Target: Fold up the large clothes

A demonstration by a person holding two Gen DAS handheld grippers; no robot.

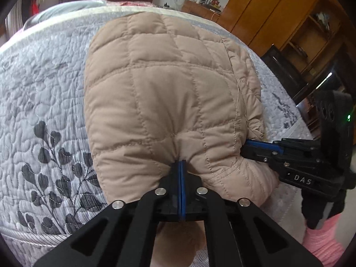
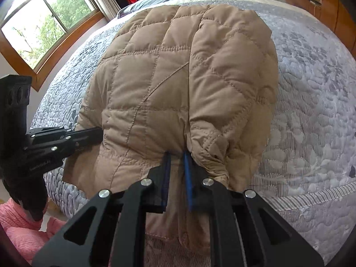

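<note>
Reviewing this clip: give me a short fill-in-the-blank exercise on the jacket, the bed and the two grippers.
1. The quilted jacket is ____ in colour.
2. It lies on a bedspread printed with dark ____.
3. Both the left gripper and the right gripper are ____ on the jacket's near edge.
4. The sleeve of the person is ____.

Missing words: beige; leaves; shut; pink

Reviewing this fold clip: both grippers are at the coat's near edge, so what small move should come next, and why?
Probably lift the near edge and carry it toward the far end. Left gripper and right gripper both pinch the coat, which lies flat on the bed.
</note>
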